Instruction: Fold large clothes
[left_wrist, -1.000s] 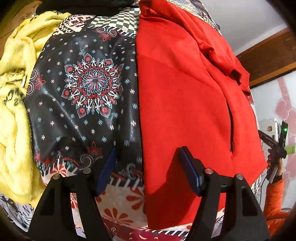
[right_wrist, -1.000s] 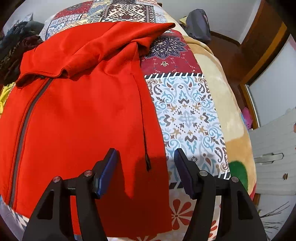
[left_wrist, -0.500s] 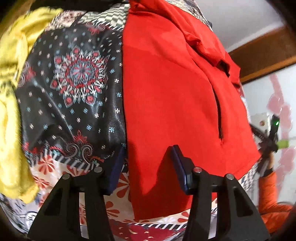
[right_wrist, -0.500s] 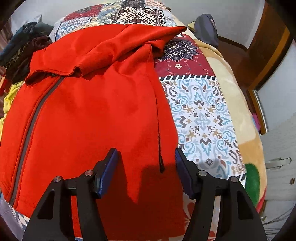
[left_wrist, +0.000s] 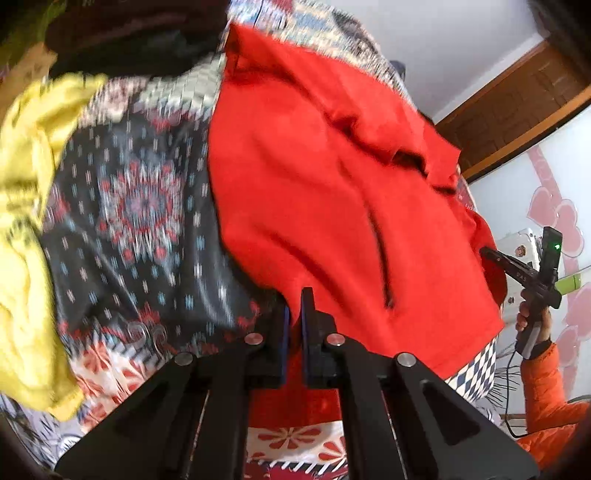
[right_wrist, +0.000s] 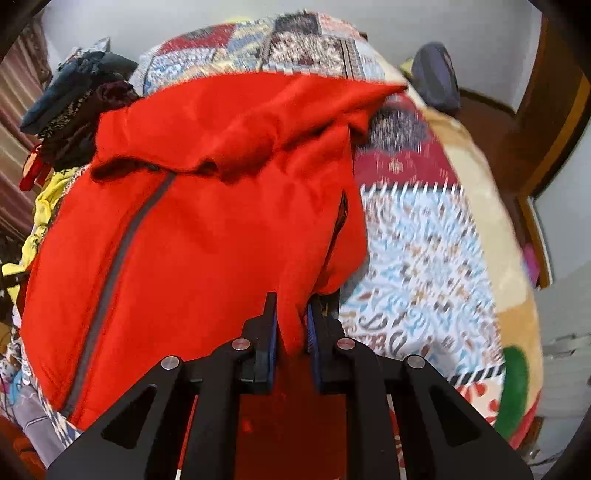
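A red zip jacket (left_wrist: 332, 192) lies on a patterned patchwork bedspread (left_wrist: 140, 206). My left gripper (left_wrist: 293, 314) is shut on the jacket's near left hem corner and the cloth rises off the bed there. In the right wrist view the jacket (right_wrist: 207, 229) shows its grey zipper running down the middle. My right gripper (right_wrist: 291, 321) is shut on the near right hem corner, with red cloth bunched between the pads. The jacket's sleeves lie folded across its upper part. The right gripper also shows in the left wrist view (left_wrist: 532, 273), held in a hand.
A yellow garment (left_wrist: 26, 229) lies on the bed left of the jacket. Dark clothes (right_wrist: 74, 107) are piled at the far left. A dark bag (right_wrist: 436, 77) sits at the far right edge of the bed. A wooden door frame (left_wrist: 517, 96) stands beyond.
Both grippers were open over the jacket's hem and have shut on its near corners. The hem has lifted off the bedspread and the views blur with motion.
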